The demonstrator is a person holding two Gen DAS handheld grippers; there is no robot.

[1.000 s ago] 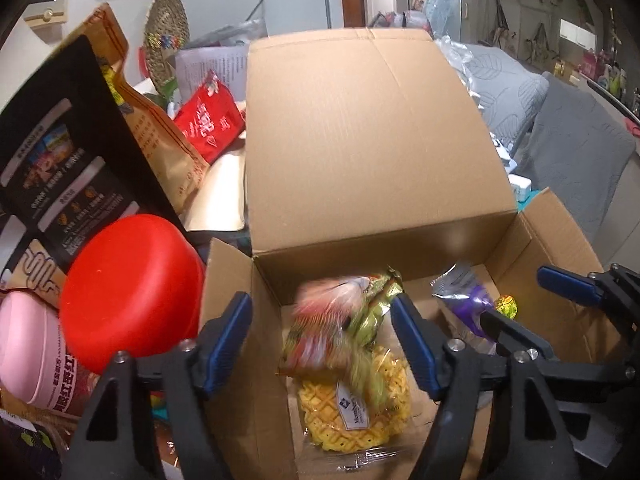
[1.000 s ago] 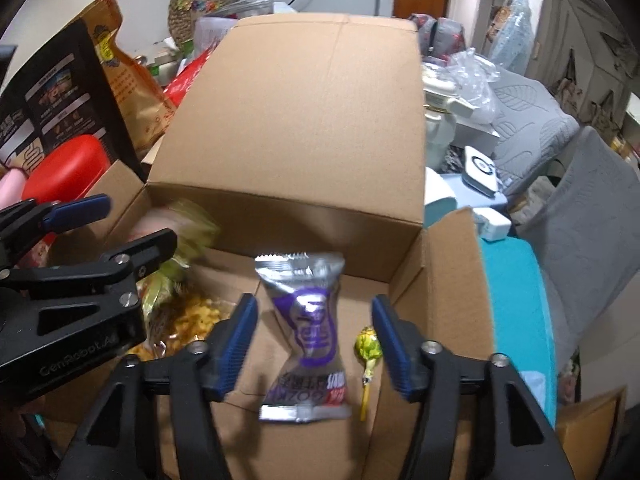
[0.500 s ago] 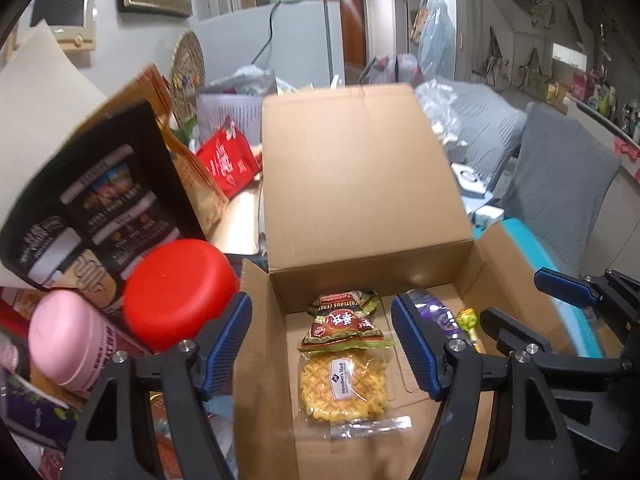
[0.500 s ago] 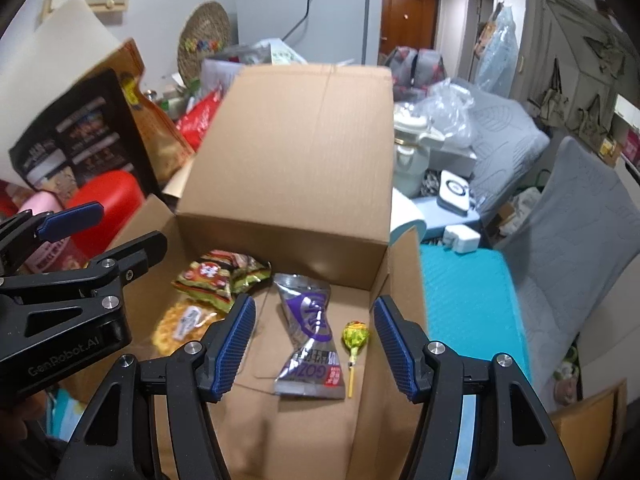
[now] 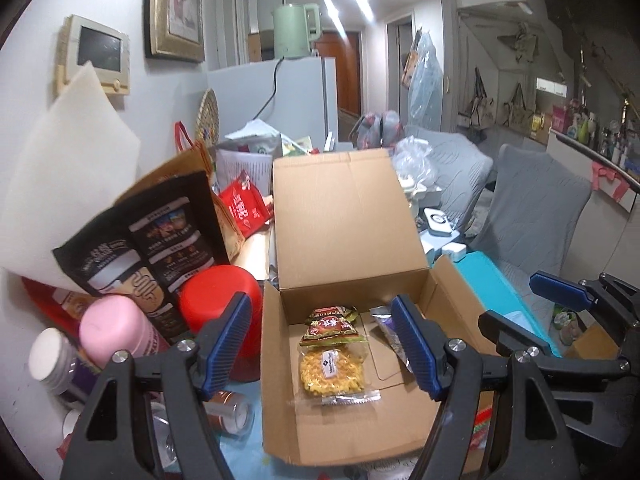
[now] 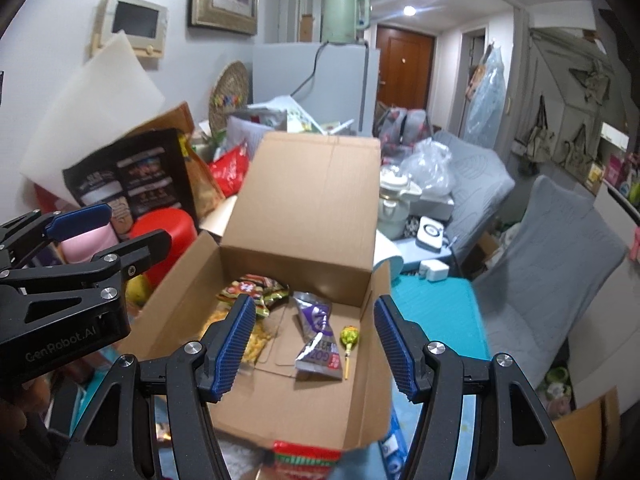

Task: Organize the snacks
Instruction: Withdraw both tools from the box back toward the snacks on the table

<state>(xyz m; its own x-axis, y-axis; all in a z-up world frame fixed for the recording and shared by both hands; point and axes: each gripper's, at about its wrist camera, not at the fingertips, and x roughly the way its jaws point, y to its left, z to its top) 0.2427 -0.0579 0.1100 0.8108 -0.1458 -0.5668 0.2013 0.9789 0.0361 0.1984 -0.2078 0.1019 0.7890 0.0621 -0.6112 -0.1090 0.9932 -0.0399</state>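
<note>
Both the left tongs (image 5: 320, 344) and the right tongs (image 6: 314, 346) are held apart and empty above the cardboard box (image 5: 348, 232), where four snacks lie along its far wall. The dropping step is judged finished; next, another snack, such as the red packet (image 5: 242, 210) beyond the box's far left corner, must be reached and clamped.

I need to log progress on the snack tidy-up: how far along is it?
Done: the cardboard box already holds a waffle pack, a red-green packet, a purple packet and a lollipop. In hand: nothing; left gripper and right gripper are both open. Left: the red snack bag and other packets outside the box.
</note>
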